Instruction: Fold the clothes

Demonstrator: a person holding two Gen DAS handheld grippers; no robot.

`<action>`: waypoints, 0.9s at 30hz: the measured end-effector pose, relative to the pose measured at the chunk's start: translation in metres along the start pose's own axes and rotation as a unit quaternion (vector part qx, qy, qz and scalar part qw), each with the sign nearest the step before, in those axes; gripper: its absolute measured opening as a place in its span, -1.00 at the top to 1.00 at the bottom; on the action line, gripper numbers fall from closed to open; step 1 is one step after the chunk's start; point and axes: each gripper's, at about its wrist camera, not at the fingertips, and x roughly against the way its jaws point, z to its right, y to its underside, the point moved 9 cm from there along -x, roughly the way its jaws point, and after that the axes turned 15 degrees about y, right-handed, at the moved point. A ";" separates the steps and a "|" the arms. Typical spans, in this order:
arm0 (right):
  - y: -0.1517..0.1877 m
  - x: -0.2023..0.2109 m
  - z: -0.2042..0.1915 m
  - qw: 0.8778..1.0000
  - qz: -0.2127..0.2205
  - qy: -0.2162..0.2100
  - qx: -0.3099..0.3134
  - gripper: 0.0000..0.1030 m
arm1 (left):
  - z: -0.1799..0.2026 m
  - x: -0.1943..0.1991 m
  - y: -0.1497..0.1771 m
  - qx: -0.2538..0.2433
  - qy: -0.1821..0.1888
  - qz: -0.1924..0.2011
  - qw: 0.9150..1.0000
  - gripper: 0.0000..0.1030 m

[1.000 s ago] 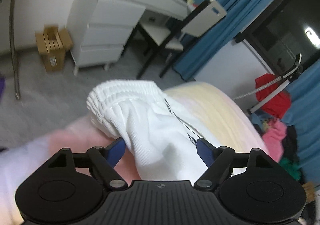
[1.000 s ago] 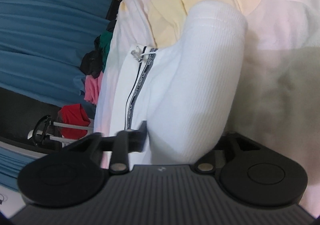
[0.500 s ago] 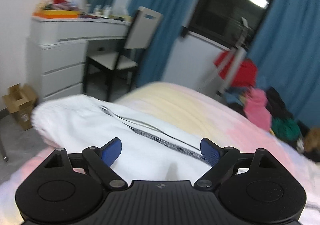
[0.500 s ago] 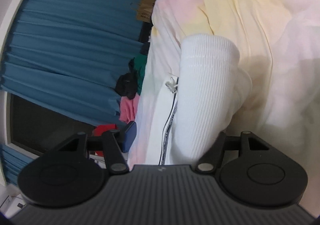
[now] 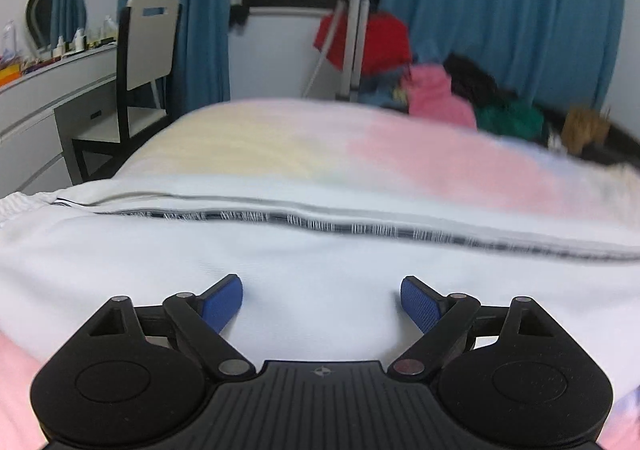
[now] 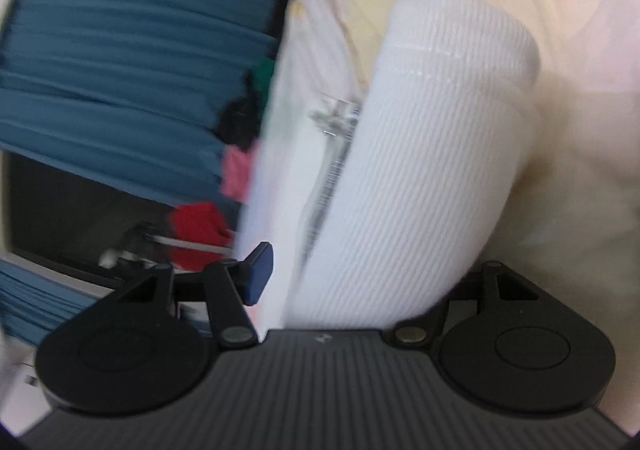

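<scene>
White trousers (image 5: pixel 320 250) with a black-and-white side stripe (image 5: pixel 360 228) lie stretched across the bed. My left gripper (image 5: pixel 322 302) hovers low over the fabric, open, with its blue pads (image 5: pixel 224 302) apart and holding nothing. In the right wrist view the trousers' ribbed white end (image 6: pixel 420 170) stands rolled up between the fingers of my right gripper (image 6: pixel 332 278). Its left blue pad (image 6: pixel 258 274) sits clear at the cloth's edge, and the fabric hides the other finger. The jaws stand wide.
The bed has a pastel pink and yellow sheet (image 5: pixel 320 142). A chair (image 5: pixel 144 62) and white desk (image 5: pixel 48 90) stand at the left. A clothes pile (image 5: pixel 460 98) and a rack (image 5: pixel 356 30) lie behind the bed, before blue curtains (image 5: pixel 500 10).
The left gripper swung from the gathered waistband to sit low over the flat trouser leg, staying open. The right gripper's fingers widened around the ribbed end.
</scene>
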 end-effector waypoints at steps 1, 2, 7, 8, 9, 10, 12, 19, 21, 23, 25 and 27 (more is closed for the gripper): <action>-0.003 0.004 -0.004 1.000 0.007 -0.020 -0.006 -0.22 | -0.001 -0.004 0.002 -0.003 -0.002 -0.004 1.000 -0.75; -0.005 0.007 -0.008 0.999 0.014 -0.037 -0.011 -0.22 | -0.002 -0.008 0.004 -0.002 -0.002 -0.007 1.000 -0.76; -0.009 0.010 -0.017 0.998 0.036 -0.043 0.012 -0.22 | -0.011 -0.012 0.009 0.008 -0.001 -0.016 1.000 -0.78; -0.009 0.008 -0.016 0.999 0.037 -0.035 0.016 -0.22 | -0.012 -0.013 0.010 0.006 -0.002 -0.018 1.000 -0.78; -0.010 0.005 -0.012 0.999 0.037 -0.019 0.014 -0.21 | -0.012 -0.013 0.011 0.004 -0.004 -0.021 1.000 -0.78; -0.011 0.001 -0.006 0.999 0.036 0.003 0.007 -0.20 | -0.012 -0.014 0.012 0.003 -0.005 -0.023 1.000 -0.79; -0.014 -0.004 0.006 0.999 0.032 0.028 -0.008 -0.16 | -0.012 -0.014 0.014 0.000 -0.007 -0.029 1.000 -0.80; -0.011 -0.017 0.018 0.997 0.001 0.074 0.007 0.08 | -0.013 -0.014 0.019 -0.004 -0.011 -0.043 0.999 -0.83; -0.006 -0.020 0.012 0.995 -0.005 0.089 0.042 0.08 | -0.013 -0.013 0.020 -0.005 -0.011 -0.045 0.999 -0.83; -0.002 -0.023 0.004 0.993 -0.011 0.093 0.067 0.08 | -0.014 -0.012 0.020 -0.003 -0.010 -0.046 0.999 -0.83; -0.001 -0.023 -0.003 0.991 -0.007 0.101 0.088 0.27 | -0.015 -0.011 0.020 -0.002 -0.008 -0.046 0.999 -0.83; -0.002 -0.021 -0.008 0.988 0.000 0.109 0.106 0.62 | -0.016 -0.010 0.020 -0.001 -0.007 -0.047 0.999 -0.83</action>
